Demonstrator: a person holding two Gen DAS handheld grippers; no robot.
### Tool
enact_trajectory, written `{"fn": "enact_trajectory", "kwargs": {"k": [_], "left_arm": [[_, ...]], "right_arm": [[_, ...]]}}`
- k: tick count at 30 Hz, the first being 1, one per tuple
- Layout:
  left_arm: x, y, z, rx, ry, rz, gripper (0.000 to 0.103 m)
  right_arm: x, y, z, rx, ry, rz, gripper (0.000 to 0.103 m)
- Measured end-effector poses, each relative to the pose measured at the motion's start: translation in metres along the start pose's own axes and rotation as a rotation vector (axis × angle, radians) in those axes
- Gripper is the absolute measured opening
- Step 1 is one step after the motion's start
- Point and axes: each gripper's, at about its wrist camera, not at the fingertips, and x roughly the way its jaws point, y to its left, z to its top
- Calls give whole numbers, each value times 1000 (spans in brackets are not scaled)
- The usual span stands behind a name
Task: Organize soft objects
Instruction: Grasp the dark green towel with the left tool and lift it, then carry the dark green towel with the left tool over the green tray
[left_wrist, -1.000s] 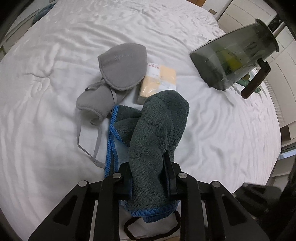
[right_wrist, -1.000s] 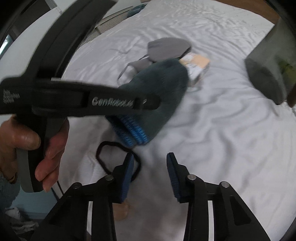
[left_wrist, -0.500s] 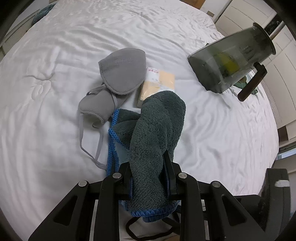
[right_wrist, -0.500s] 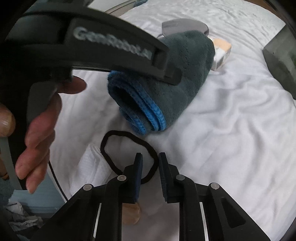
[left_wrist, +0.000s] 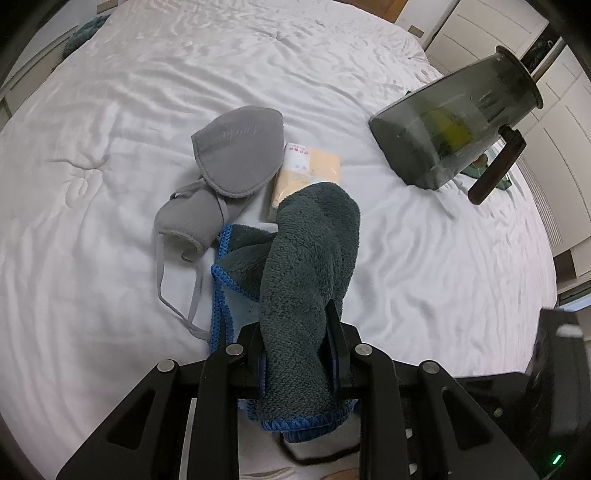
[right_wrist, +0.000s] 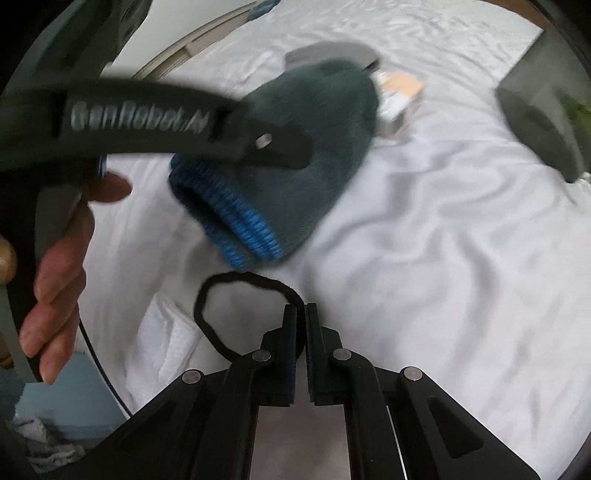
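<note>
A dark teal fleece towel (left_wrist: 306, 258) with blue stitched edging lies folded on the white bed, and my left gripper (left_wrist: 295, 332) is shut on its near end. The same towel (right_wrist: 295, 166) shows in the right wrist view, under the left gripper's black arm. Just in front of it a black hair band (right_wrist: 236, 280) lies in a loop on the sheet. My right gripper (right_wrist: 301, 314) is shut on the right side of that loop. Two grey masks (left_wrist: 236, 151) and a yellow packet (left_wrist: 306, 173) lie beyond the towel.
A dark translucent bin (left_wrist: 454, 125) with a brown handle lies tipped at the right of the bed. A folded white cloth (right_wrist: 162, 343) sits at the near bed edge. A person's hand (right_wrist: 59, 266) grips the left tool. White cupboards (left_wrist: 480, 26) stand behind.
My right gripper has come down to the hair band and its jaws have gone from apart to shut on the loop. The left gripper still holds the towel in the same spot.
</note>
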Motion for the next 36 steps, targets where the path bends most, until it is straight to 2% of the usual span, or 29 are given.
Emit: {"fn": "enact_trajectory", "kwargs": {"k": [14,20,23,36], "left_arm": [[-12,-24,2,19,-45,-16,18],[-25,-33,2,22,-78,-45,18],[-30,-35,1,13,-95,-58,18],[-47,-56,-1,25,-133,-22,18]], "right_arm": [[-42,-46,-1,95,-103,-126,4],[-71,-49,-6,114,-132,-130,4],[-73,-51,-6,118,-146,-129,4],[-100,-67,-9,140,-194,-101,4]]}}
